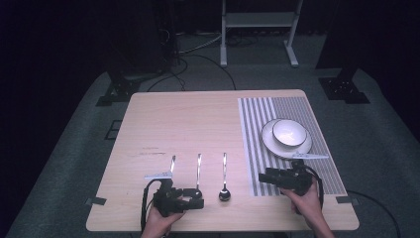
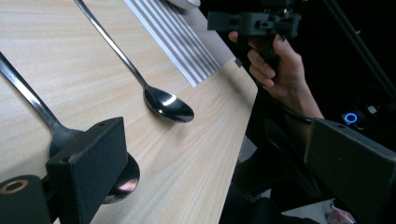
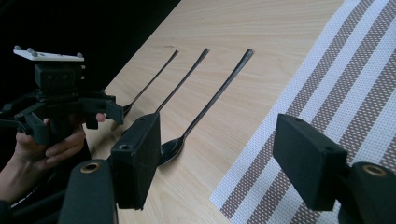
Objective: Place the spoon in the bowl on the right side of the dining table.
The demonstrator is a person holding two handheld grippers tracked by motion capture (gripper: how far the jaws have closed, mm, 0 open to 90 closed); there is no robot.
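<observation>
Your tabletop (image 1: pixel 198 119) carries a striped placemat (image 1: pixel 257 148) on its right part, with a plate (image 1: pixel 270 144) and bowl (image 1: pixel 288 133) on it. Three spoons (image 1: pixel 224 178) lie left of the placemat. Your left gripper (image 1: pixel 195 197) and right gripper (image 1: pixel 265 177) flank the spoons, fingers spread wide, holding nothing.

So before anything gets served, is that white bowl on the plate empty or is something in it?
Empty, as far as the high view shows: the bowl sits upright on the plate, its inside plain white.

A pale wooden bench (image 1: pixel 198 124) stands mid-frame on grey carpet (image 1: pixel 64 163), with black cables (image 1: pixel 198 59) and a white metal stand (image 1: pixel 257 22) at top centre, the surrounding room dark.
</observation>
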